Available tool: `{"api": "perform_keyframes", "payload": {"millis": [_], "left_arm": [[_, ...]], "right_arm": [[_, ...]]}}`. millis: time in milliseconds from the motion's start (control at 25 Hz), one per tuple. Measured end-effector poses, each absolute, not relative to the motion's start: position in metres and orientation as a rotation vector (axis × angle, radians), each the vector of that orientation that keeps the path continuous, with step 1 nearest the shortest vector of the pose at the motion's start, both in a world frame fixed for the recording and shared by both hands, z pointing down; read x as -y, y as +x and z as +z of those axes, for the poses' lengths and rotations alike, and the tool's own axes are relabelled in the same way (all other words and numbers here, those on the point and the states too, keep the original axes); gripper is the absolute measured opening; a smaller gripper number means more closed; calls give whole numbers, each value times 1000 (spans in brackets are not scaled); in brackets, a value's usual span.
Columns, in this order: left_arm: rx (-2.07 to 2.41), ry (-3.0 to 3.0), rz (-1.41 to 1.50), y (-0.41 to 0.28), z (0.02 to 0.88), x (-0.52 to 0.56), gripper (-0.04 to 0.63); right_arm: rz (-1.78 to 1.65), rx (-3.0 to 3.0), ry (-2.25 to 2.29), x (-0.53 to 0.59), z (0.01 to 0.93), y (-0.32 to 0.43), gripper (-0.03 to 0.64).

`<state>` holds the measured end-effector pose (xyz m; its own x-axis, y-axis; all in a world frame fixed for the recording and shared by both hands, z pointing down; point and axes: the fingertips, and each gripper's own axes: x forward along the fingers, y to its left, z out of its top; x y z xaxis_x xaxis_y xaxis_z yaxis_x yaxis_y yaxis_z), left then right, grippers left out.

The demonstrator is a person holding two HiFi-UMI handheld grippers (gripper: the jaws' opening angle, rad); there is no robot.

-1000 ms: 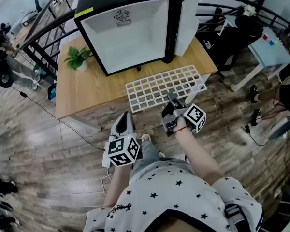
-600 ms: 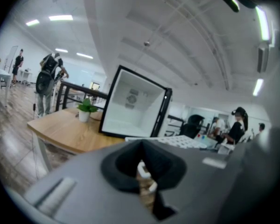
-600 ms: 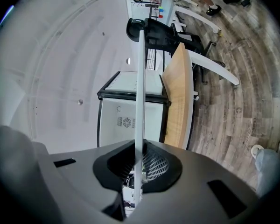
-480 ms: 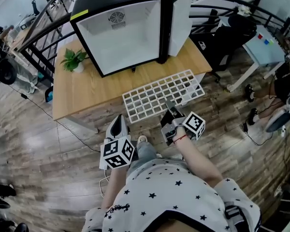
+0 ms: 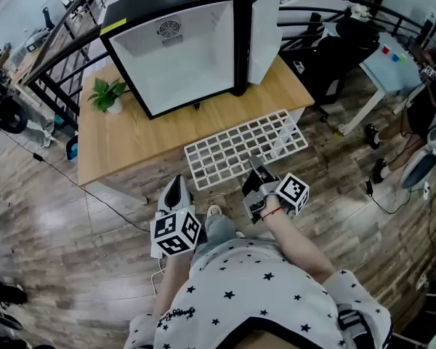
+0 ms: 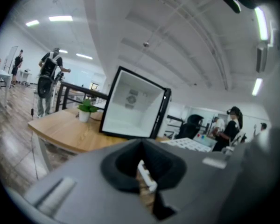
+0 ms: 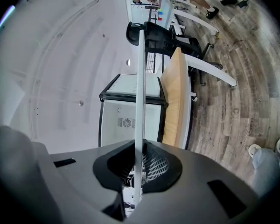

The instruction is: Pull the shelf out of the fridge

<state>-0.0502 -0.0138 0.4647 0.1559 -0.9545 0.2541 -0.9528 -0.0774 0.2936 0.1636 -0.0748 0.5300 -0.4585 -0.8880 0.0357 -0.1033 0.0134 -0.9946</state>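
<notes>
I am gripping with the right gripper (image 5: 256, 167), its jaws closed down to a narrow gap on the near edge of the white wire shelf (image 5: 240, 147). In the right gripper view the shelf (image 7: 140, 101) is showing edge-on as a thin white bar, running out from between the pads of the right gripper (image 7: 139, 164) toward the fridge (image 7: 130, 108). The shelf is lying flat and fully out of the fridge. Its far part is sitting over the wooden table (image 5: 123, 140), and its near part is reaching past the table's front edge, above the plank floor (image 5: 73, 217), where the gripper is holding it. A strip of bare table top is separating the shelf from the fridge (image 5: 178, 46), which is standing on the table with its door (image 5: 264, 27) swung open to the right and its white inside facing me. The left gripper (image 5: 176, 187) is hanging to the left of the right one, below the table's front edge and apart from the shelf. Its jaws are lying together with nothing between them, and in the left gripper view it (image 6: 144, 171) is pointing toward the table (image 6: 70, 129) and fridge (image 6: 135, 106). A small potted plant (image 5: 107, 93) is standing on the table left of the fridge.
</notes>
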Motion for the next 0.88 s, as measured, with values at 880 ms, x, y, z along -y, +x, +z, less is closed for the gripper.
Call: {"api": "perform_keyframes", "payload": {"millis": [880], "left_arm": [[1803, 2061, -9, -49, 467, 18, 5]], "right_arm": [[-1500, -1675, -1051, 74, 532, 162, 38]]}}
